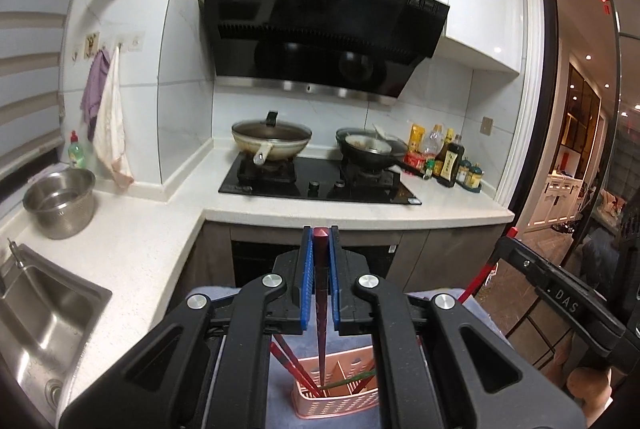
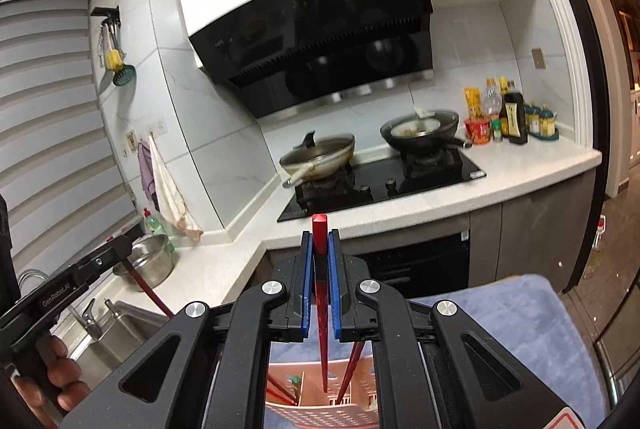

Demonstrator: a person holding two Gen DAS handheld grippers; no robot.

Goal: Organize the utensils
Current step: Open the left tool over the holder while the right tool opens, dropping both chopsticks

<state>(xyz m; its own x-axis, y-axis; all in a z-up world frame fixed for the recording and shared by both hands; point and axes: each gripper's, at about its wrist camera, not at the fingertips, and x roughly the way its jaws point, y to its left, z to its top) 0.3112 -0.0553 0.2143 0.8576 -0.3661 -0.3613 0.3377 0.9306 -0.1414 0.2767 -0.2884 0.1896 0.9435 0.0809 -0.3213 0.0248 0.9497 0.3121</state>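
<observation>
My left gripper (image 1: 320,235) is shut on a dark red chopstick (image 1: 321,309). The stick stands upright between the blue pads (image 1: 307,269), its lower tip over a pink slotted utensil basket (image 1: 340,399). That basket holds more red chopsticks (image 1: 294,369) and a green-handled piece (image 1: 354,377). My right gripper (image 2: 320,241) is shut on a brighter red chopstick (image 2: 322,329) that points down into the same basket (image 2: 320,411). Each gripper shows at the edge of the other's view: the right gripper (image 1: 510,235) and the left gripper (image 2: 122,247), with a hand (image 2: 60,383) on its handle.
The basket stands on a blue towel (image 2: 520,313). Ahead is an L-shaped white counter (image 1: 152,241) with a sink (image 1: 44,325), a steel pot (image 1: 60,203), and a black hob (image 1: 320,181) carrying two pans. Condiment bottles (image 1: 450,159) stand at its right, beside a doorway (image 1: 580,149).
</observation>
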